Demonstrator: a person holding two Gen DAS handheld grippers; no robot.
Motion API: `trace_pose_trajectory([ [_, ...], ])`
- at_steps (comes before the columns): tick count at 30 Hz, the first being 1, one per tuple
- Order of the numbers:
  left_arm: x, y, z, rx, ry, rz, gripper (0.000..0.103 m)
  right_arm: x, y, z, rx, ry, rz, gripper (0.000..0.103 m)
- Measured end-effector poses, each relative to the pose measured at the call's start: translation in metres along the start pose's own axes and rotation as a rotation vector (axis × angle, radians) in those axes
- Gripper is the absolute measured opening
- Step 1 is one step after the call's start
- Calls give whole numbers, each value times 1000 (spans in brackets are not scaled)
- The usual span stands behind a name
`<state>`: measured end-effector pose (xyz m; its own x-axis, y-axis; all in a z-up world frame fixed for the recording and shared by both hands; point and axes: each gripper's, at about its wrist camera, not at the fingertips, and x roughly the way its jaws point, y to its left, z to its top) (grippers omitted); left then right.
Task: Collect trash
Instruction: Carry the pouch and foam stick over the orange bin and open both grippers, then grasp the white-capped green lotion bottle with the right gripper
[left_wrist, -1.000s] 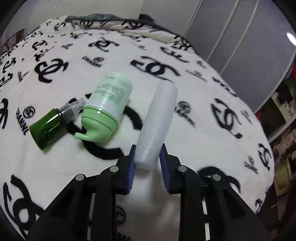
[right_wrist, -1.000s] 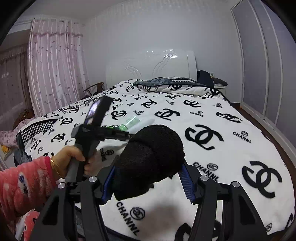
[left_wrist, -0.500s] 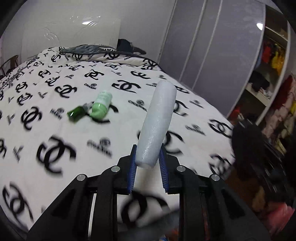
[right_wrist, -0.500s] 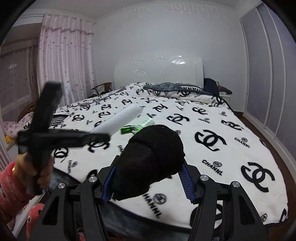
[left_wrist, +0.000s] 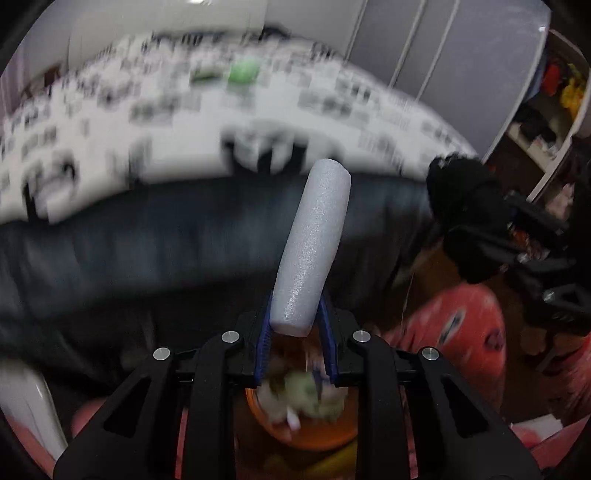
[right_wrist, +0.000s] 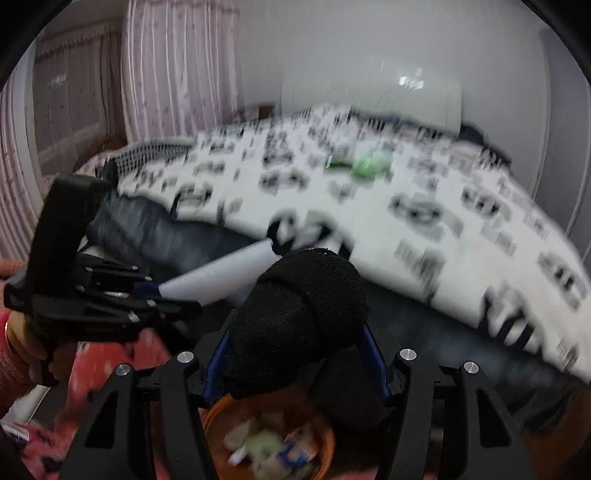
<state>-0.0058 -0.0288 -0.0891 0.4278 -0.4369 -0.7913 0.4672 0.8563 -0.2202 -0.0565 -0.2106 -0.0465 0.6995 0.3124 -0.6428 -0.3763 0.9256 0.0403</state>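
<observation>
Gripping white foam tube (left_wrist: 312, 251), left tool (left_wrist: 295, 328) clamped; right tool (right_wrist: 295, 354) clamped on black cloth wad (right_wrist: 299, 314); orange bin (right_wrist: 266, 439) at 6 o'clock, bed (right_wrist: 424, 206) edge at 12.

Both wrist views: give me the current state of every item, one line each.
White foam tube: clamped at one end in left tongs, tip pointing forward.
Black fabric bundle: clamped in right tongs.
Orange bin: below both tongs, open, trash inside.
Green bottles: lying on bed, ungrasped.
</observation>
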Motion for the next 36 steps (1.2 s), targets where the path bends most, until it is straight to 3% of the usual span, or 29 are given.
trace_pose_trajectory([
  [4, 55, 4, -46, -41, 167, 11, 23, 36, 11, -44, 18, 152, -8, 59],
  [10, 130, 17, -80, -129, 417, 38, 27, 98, 15, -104, 60, 375, -51, 61],
  [11, 138, 19, -83, -140, 443, 50, 29, 108, 13, -111, 83, 410, -50, 65],
  [13, 155, 21, -90, -149, 507, 68, 50, 122, 11, -122, 106, 454, -56, 70],
  [15, 161, 24, -94, -163, 527, 75, 63, 131, 11, -130, 100, 485, -85, 74],
  [17, 167, 26, -98, -171, 552, 73, 63, 134, 12, -131, 98, 495, -89, 80],
  [22, 175, 30, -102, -198, 576, 74, 63, 138, 11, -130, 103, 500, -96, 83],
  [30, 166, 30, -102, -191, 535, 103, 63, 140, 8, -130, 111, 503, -115, 83],
  [33, 153, 26, -96, -172, 470, 123, 63, 136, 9, -130, 111, 491, -125, 83],
  [36, 126, 21, -84, -147, 356, 148, 63, 126, 7, -123, 125, 462, -129, 83],
])
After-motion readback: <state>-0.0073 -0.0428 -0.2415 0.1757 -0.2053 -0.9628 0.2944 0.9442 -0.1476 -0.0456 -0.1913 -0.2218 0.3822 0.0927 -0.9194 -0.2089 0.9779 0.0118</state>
